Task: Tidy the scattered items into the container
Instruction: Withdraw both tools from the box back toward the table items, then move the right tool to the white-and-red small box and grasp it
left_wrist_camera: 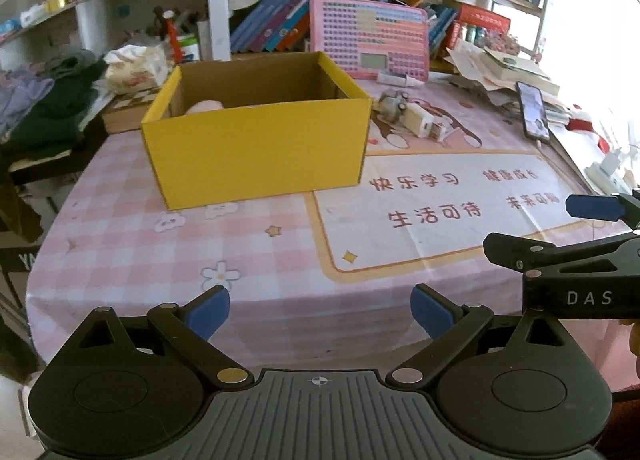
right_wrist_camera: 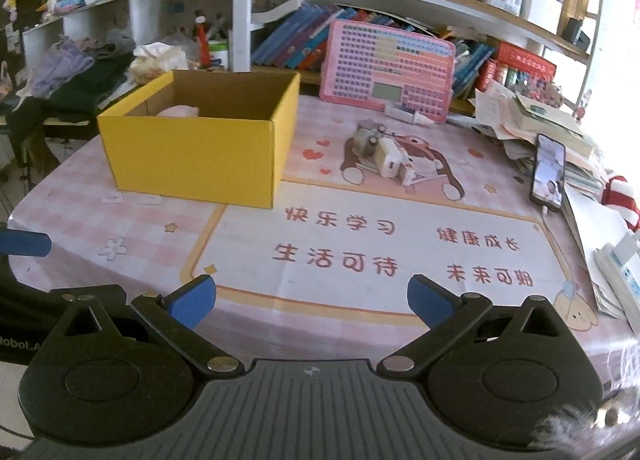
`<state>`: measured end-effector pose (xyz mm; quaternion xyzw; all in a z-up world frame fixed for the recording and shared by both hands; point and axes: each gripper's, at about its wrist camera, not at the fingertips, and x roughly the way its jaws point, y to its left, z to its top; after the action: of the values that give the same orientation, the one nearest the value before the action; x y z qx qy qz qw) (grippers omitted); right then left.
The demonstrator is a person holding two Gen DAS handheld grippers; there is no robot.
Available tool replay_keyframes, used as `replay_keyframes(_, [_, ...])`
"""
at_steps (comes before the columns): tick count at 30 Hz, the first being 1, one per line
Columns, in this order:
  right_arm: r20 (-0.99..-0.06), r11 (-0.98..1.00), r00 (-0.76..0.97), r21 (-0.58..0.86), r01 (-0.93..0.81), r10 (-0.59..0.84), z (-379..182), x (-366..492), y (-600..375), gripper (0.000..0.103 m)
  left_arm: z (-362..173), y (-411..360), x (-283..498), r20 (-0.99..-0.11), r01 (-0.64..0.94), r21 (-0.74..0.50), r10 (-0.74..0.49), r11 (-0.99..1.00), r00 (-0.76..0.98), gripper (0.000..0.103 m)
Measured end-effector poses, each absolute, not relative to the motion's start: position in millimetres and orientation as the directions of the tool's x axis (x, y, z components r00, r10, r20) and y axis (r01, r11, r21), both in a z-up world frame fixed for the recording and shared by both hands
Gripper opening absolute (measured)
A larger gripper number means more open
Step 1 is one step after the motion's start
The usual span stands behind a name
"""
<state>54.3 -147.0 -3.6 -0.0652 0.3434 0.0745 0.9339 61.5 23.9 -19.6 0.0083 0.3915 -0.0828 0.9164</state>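
A yellow cardboard box (left_wrist_camera: 256, 147) stands open on the pink table mat; it also shows in the right wrist view (right_wrist_camera: 192, 155). A pale pink item (left_wrist_camera: 205, 106) lies inside it, also visible in the right wrist view (right_wrist_camera: 178, 111). A white charger (right_wrist_camera: 387, 159) and a small grey item (right_wrist_camera: 365, 136) lie together on the mat to the right of the box; the charger also shows in the left wrist view (left_wrist_camera: 420, 120). A white tube (right_wrist_camera: 408, 115) lies by the pink board. My left gripper (left_wrist_camera: 320, 312) is open and empty near the table's front edge. My right gripper (right_wrist_camera: 311, 300) is open and empty, beside it.
A pink keyboard-like board (right_wrist_camera: 390, 71) leans at the back. A phone (right_wrist_camera: 549, 171) rests against a pile of papers (right_wrist_camera: 532, 123) at the right. Books and shelves stand behind. Clothes (left_wrist_camera: 44, 99) are heaped at the left. The other gripper's finger shows at the right edge (left_wrist_camera: 592, 207).
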Motion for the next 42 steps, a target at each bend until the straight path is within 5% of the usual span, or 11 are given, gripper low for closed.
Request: replay_keyframes(42, [-0.671,1.0,0.741,-0.02,0.004,-0.017,-13.3,145.6,-265.1,0.103,-28.0,-99.7,173.6,-0.723,0.397,-0.031,-0.295,0.917,0.625,0.099])
